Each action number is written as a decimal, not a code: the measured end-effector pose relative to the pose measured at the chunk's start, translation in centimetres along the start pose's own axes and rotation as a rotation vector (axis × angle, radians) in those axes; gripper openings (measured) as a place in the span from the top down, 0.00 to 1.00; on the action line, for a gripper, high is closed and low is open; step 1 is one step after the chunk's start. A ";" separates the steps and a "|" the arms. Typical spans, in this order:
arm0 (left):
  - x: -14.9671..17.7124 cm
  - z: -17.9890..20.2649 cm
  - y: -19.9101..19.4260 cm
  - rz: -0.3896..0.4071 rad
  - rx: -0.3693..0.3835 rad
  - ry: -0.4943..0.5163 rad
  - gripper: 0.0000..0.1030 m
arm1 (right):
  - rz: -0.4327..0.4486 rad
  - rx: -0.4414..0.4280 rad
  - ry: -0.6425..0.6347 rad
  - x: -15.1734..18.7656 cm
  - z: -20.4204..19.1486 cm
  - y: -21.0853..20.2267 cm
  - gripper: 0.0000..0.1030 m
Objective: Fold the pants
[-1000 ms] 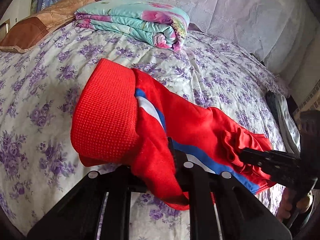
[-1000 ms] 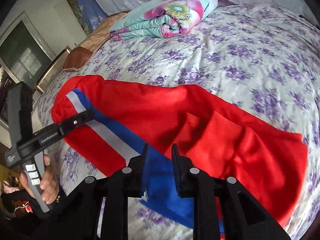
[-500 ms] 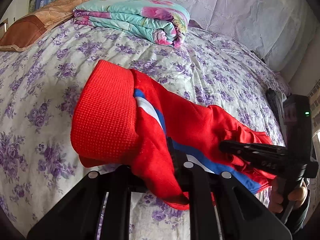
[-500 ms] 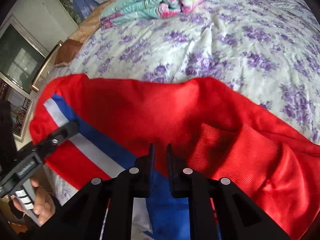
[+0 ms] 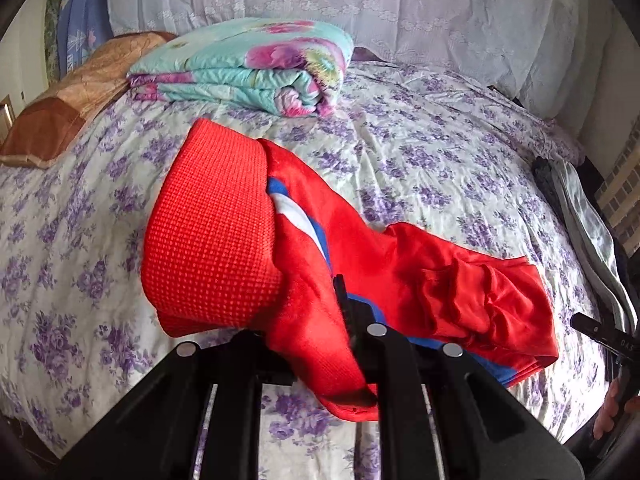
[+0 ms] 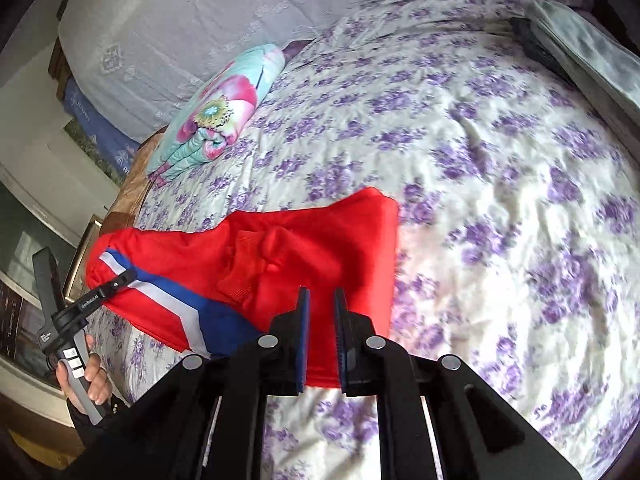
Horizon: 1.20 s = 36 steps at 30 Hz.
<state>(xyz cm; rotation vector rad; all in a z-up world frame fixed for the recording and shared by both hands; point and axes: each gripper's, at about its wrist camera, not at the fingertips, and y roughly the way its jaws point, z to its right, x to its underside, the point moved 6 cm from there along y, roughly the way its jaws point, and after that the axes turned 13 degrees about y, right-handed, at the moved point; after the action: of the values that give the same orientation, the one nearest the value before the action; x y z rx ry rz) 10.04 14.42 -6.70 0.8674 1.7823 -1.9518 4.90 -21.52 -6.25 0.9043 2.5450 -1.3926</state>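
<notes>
The red pants with a blue and white side stripe lie folded on the flowered bed sheet. My left gripper is shut on the pants near the ribbed red cuff; its left finger is hidden under the cloth. In the right wrist view the pants lie in front of my right gripper, whose jaws stand a little apart and empty above the pants' near edge. The left gripper shows there at the stripe end. The right gripper's tip shows at the right edge of the left wrist view.
A folded flowered quilt and a brown pillow lie at the head of the bed. Grey folded cloth lies at the bed's right edge. White lace fabric hangs behind the bed.
My right gripper has let go of the pants and pulled back to the right, its jaws now apart. The pants' right end has dropped onto the bed. The left gripper keeps its hold.
</notes>
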 end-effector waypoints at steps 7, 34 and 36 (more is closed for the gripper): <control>-4.3 11.7 -1.7 0.017 0.076 0.244 0.88 | 0.058 -0.055 0.044 1.0 2.8 -3.3 0.88; -0.3 14.9 2.7 -0.139 0.469 0.150 0.59 | -0.017 -0.056 -0.143 -1.8 -4.9 -0.2 0.86; 1.6 14.8 3.9 -0.181 0.469 0.149 0.70 | -0.069 0.024 -0.131 -1.0 -3.8 1.7 0.86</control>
<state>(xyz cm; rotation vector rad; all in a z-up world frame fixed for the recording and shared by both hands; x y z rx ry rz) 8.37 -0.46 -10.43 1.0481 1.5440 -2.5435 7.36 -18.24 -5.00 0.7103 2.4890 -1.4528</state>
